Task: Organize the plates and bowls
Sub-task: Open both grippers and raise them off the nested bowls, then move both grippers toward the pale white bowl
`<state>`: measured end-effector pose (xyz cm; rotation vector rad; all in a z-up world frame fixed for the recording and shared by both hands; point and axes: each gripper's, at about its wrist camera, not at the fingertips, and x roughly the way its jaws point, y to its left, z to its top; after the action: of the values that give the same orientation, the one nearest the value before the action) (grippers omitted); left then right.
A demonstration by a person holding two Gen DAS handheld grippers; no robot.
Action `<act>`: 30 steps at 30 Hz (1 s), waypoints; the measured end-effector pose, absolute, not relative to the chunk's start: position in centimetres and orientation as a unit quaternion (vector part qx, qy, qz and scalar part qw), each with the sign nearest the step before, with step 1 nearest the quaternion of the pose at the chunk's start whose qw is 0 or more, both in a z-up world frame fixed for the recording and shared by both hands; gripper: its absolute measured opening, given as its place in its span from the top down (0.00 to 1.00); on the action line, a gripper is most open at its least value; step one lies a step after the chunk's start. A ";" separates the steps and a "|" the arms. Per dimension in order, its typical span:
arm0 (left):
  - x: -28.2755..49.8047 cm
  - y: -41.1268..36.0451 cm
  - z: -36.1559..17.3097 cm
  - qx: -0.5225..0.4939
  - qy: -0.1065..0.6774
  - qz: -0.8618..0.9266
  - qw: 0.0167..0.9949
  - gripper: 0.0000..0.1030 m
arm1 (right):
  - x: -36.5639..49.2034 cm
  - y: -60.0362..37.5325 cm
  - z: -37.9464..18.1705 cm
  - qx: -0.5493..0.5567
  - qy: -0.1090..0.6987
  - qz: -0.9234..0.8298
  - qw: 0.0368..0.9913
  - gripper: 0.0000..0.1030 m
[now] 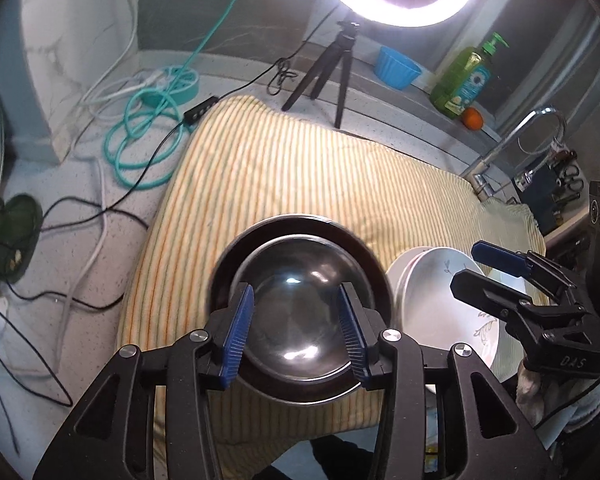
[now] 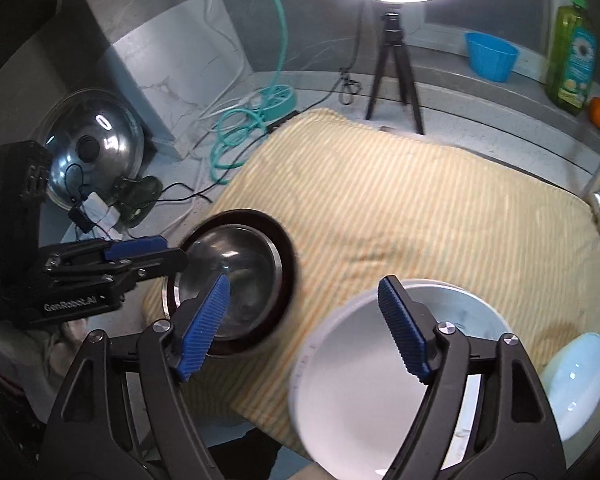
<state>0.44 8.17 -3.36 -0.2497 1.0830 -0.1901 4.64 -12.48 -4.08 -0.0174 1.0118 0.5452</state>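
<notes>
The left gripper (image 1: 296,330) points steeply down, its 2 blue-padded fingers (image 1: 240,332) parted with a clear gap and nothing pressed between them. In the right wrist view it reaches in from 9 o'clock, lying nearly level across the picture. The right gripper (image 2: 304,328) also tilts steeply down, its jaws spread wider than the left's, pads free. In the left wrist view it enters from 3 o'clock, fingertips aimed toward 10 o'clock. A gloved hand (image 1: 534,386) shows behind its body.

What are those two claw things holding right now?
Nothing. The left gripper stands open above the steel bowl, and the right gripper open above the white bowl.
</notes>
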 end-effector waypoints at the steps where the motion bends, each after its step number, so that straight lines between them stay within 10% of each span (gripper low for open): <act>1: 0.5 7.5 -3.1 -0.108 0.509 -0.093 0.849 0.59 | 4.7 -13.3 -4.1 -0.006 0.480 0.250 0.841 0.23; 12: 1.8 -0.3 -2.0 -0.035 0.490 -0.142 0.859 0.32 | 4.0 -24.8 -3.8 0.054 0.479 0.137 0.865 0.12; 30: 4.6 -13.2 -4.0 -0.004 0.515 -0.245 0.821 0.31 | 1.5 -38.6 -5.3 0.080 0.482 -0.002 0.872 0.10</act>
<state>4.56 -13.21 -3.97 -0.0075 1.0969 -0.5205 1.49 -38.58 -5.28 0.1670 1.0073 -0.0035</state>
